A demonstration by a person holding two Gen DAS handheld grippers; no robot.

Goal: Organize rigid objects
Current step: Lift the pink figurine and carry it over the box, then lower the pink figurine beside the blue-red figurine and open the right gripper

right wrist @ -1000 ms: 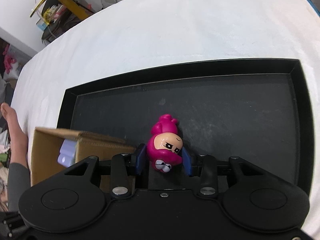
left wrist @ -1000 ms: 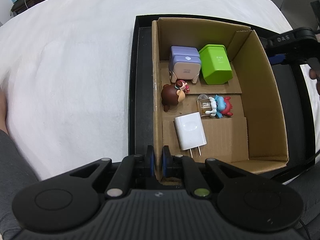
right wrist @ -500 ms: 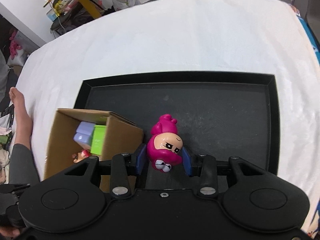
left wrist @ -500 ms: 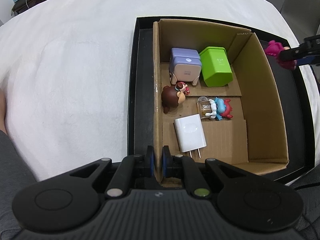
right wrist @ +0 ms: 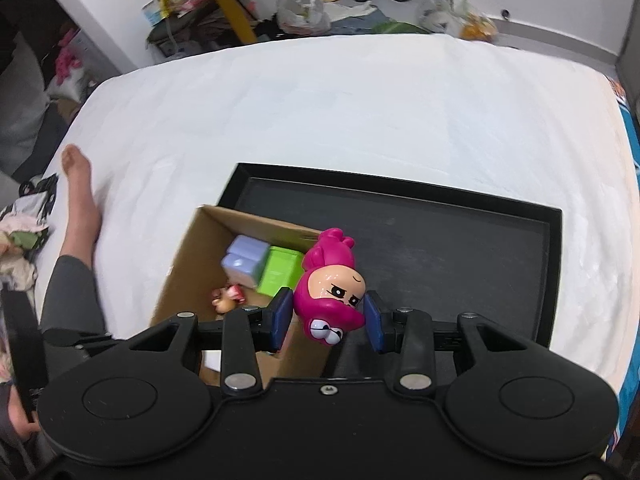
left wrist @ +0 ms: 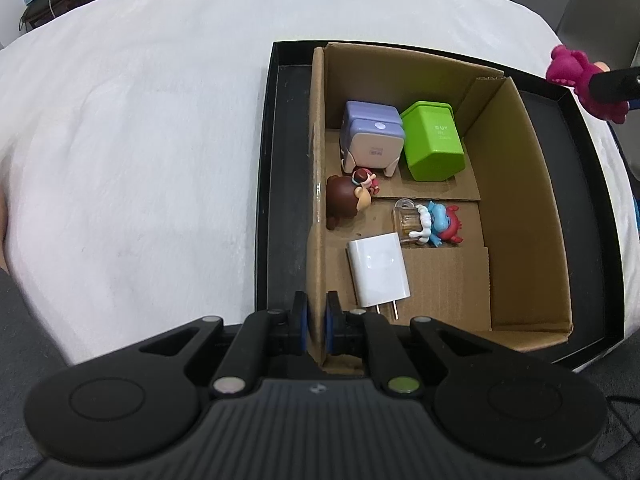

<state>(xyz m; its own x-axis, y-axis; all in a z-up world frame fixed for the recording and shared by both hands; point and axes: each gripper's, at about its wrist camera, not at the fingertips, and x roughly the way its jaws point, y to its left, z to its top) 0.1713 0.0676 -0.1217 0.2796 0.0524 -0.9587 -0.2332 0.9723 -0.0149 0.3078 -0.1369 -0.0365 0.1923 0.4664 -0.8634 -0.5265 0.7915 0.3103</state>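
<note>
**Pink toy lifted toward the box**

The right tongs (right wrist: 326, 320) grip the pink toy (right wrist: 328, 288), which has risen off the tray (right wrist: 480, 248) since a second ago and now hangs over the box (left wrist: 516, 208) at its right wall, probably not yet fully inside. The left tongs (left wrist: 316, 320) stay clamped on the box's left wall, steadying it for the drop.

"UY" on the green box (left wrist: 434, 141).
</note>
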